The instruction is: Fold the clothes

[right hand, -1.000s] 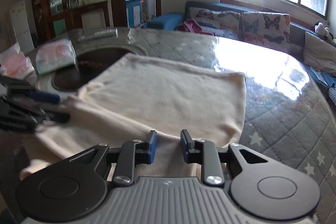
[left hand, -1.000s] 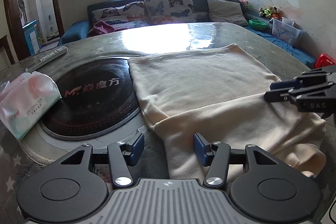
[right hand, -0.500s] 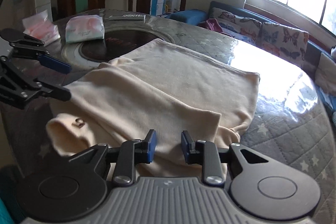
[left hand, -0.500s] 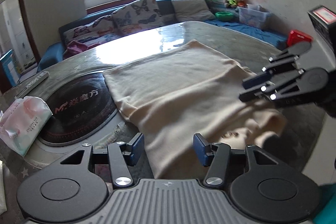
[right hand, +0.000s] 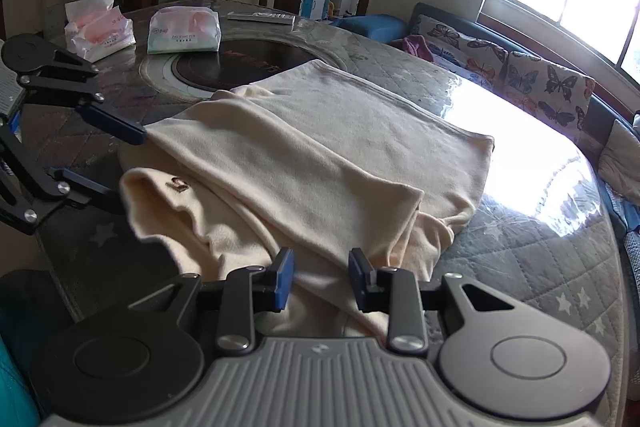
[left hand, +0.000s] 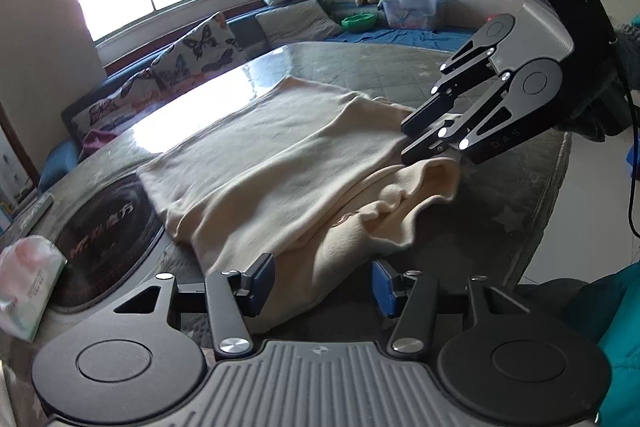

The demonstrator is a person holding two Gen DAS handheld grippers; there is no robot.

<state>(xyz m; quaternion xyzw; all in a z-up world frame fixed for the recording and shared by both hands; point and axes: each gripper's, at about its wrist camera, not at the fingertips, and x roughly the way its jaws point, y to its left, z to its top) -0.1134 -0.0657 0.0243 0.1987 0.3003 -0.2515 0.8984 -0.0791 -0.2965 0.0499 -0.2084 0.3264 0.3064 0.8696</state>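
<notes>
A cream garment [left hand: 280, 155] [right hand: 320, 147] lies folded on the round table, its top layer laid over a rumpled lower layer that bears a small brown logo [left hand: 346, 219]. At the garment's near left corner my left gripper [left hand: 322, 285] [right hand: 120, 167] is open, with cloth lying below the gap between its blue pads. My right gripper [right hand: 322, 279] [left hand: 404, 141] hovers over the near right edge. Its pads stand apart over a fold and do not press on it.
A black induction hob [right hand: 224, 67] is set into the quilted table cover [right hand: 520, 247]. Two tissue packs [right hand: 184, 33] [right hand: 100, 31] and a remote [right hand: 262, 17] lie beyond it. A sofa with butterfly cushions [left hand: 192, 55] runs under the window. A teal sleeve [left hand: 616, 327] shows at the lower right.
Both grippers have slid along the garment's near edge and rolled. The rumpled lower layer with the logo has come into view. The right gripper now looms larger in the left wrist view.
</notes>
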